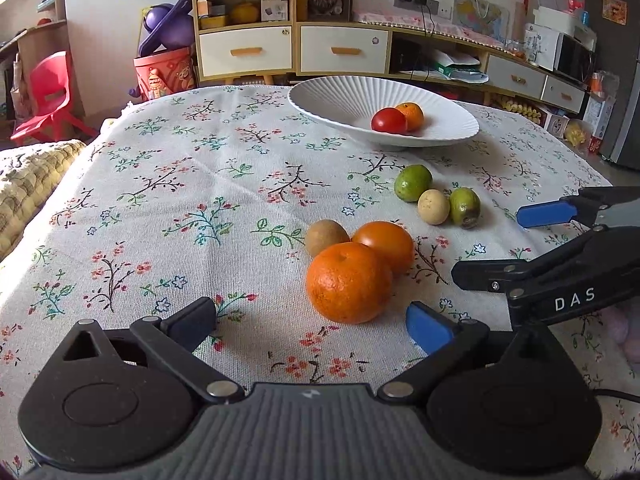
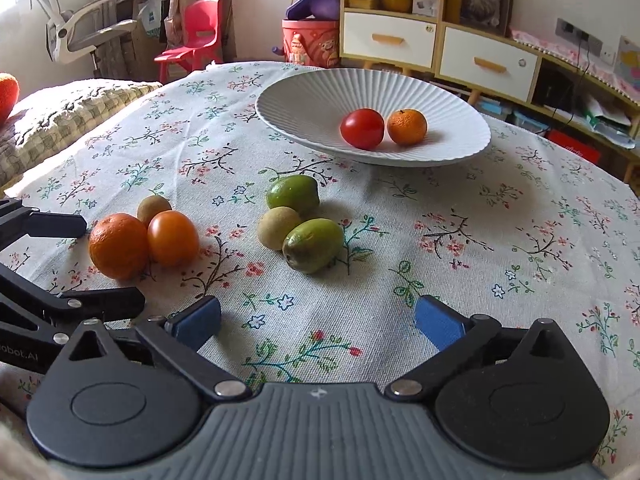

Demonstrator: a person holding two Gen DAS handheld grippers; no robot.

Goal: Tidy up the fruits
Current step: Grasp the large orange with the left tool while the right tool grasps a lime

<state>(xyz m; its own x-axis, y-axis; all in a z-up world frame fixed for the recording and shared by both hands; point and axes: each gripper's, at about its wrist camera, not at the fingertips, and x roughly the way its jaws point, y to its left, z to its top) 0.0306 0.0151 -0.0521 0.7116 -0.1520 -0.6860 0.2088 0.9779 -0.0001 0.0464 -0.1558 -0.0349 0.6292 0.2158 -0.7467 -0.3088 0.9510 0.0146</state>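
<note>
A white ribbed bowl (image 1: pixel 320 96) (image 2: pixel 304 100) at the back holds a red tomato (image 1: pixel 388 121) (image 2: pixel 362 128) and a small orange (image 1: pixel 412 114) (image 2: pixel 407 126). On the flowered cloth lie a large orange (image 1: pixel 348 282) (image 2: pixel 117 246), an orange tomato (image 1: pixel 386 245) (image 2: pixel 173 237) and a brown kiwi (image 1: pixel 326 237) (image 2: pixel 153 207). Beyond lie two green fruits (image 1: pixel 413 183) (image 2: pixel 313 245) and a pale round fruit (image 1: pixel 433 206) (image 2: pixel 278 227). My left gripper (image 1: pixel 316 322) is open, just short of the large orange. My right gripper (image 2: pixel 318 320) is open and empty, short of the green fruits.
The right gripper shows at the right edge of the left wrist view (image 1: pixel 560 248); the left gripper shows at the left edge of the right wrist view (image 2: pixel 52 272). Cabinets with drawers (image 1: pixel 296 48), a red chair (image 2: pixel 192 40) and a cushion (image 2: pixel 60 116) stand beyond the table.
</note>
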